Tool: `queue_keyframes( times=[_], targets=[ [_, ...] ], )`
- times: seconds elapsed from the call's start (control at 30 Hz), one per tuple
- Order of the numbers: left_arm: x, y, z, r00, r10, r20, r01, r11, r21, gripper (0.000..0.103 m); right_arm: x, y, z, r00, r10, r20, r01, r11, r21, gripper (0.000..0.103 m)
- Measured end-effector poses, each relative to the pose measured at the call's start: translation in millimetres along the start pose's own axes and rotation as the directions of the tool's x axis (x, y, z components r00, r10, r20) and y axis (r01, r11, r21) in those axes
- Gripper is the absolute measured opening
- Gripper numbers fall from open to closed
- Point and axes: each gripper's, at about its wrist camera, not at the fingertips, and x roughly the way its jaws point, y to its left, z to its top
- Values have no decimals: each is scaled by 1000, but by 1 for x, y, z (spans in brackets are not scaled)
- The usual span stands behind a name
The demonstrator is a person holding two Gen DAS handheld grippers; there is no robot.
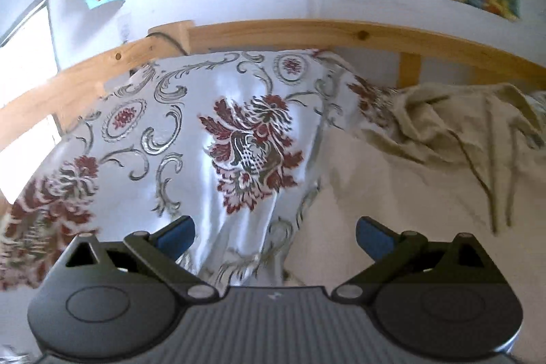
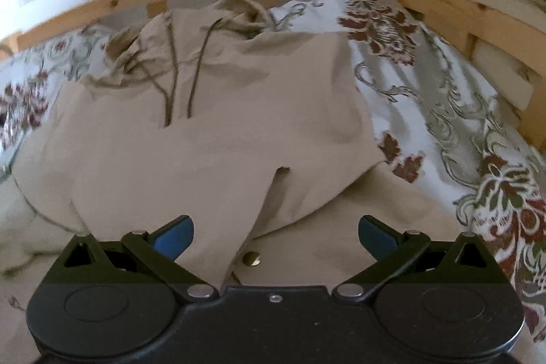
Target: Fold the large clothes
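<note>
A beige drawstring hooded garment (image 2: 218, 132) lies spread on the bed's white floral bedspread (image 2: 426, 98). The left gripper (image 1: 274, 236) and right gripper (image 2: 275, 236) hover spread wide, holding nothing.

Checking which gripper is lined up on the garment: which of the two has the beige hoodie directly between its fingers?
The right gripper: open, with the beige hoodie filling its view. The left gripper, also open, faces the floral bedspread, hoodie off to its right.
</note>
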Motion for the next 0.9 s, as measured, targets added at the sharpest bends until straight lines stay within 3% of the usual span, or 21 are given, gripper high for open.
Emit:
queue_keyframes(
  times=[0.13, 0.3, 0.47, 0.67, 0.9],
  targets=[
    [-45, 4, -2, 997, -66, -30, 66, 998, -12, 102, -14, -7, 0, 998, -3, 56, 1, 1000, 22, 102],
    [-71, 9, -21, 989, -146, 41, 148, 988, -51, 102, -28, -10, 2, 991, -2, 133, -4, 999, 39, 102],
    [-56, 4, -28, 985, -163, -53, 161, 986, -35, 102, -35, -6, 1, 980, 4, 199, -6, 1000, 8, 102],
    [-40, 13, -33, 982, -161, -102, 152, 984, -92, 102, -36, 6, 2, 967, -4, 257, 17, 999, -50, 102],
    [-10, 5, 19, 982, -179, -55, 176, 983, -56, 102, -30, 22, 6, 950, -24, 312, 76, 985, -155, 102]
  ],
)
